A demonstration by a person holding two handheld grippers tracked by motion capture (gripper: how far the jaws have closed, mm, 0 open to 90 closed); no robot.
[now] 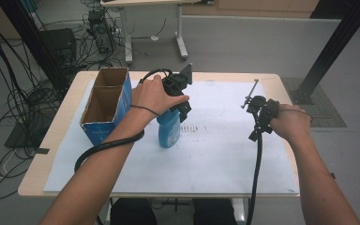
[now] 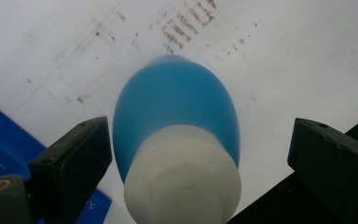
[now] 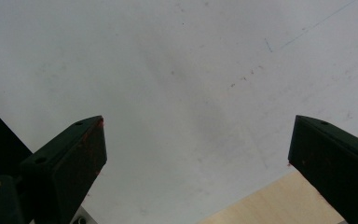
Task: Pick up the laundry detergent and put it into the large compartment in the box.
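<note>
Standing upright at centre-left of the high view, the blue bottle [image 1: 168,129] sits directly beneath the left gripper [image 1: 180,101]. In the left gripper view its white cap [image 2: 182,179] lies between the spread jaws, nearer the left one; neither jaw touches it. Right gripper [image 1: 258,115], at centre-right of the high view, hangs over bare sheet with its jaws wide apart and nothing between them. A white paper sheet [image 1: 225,150] covers the wooden table [image 1: 51,136]. A blue cardboard box [image 1: 105,105], top open, stands left of the bottle. Cables [image 1: 23,93] trail across the floor at upper left.
</note>
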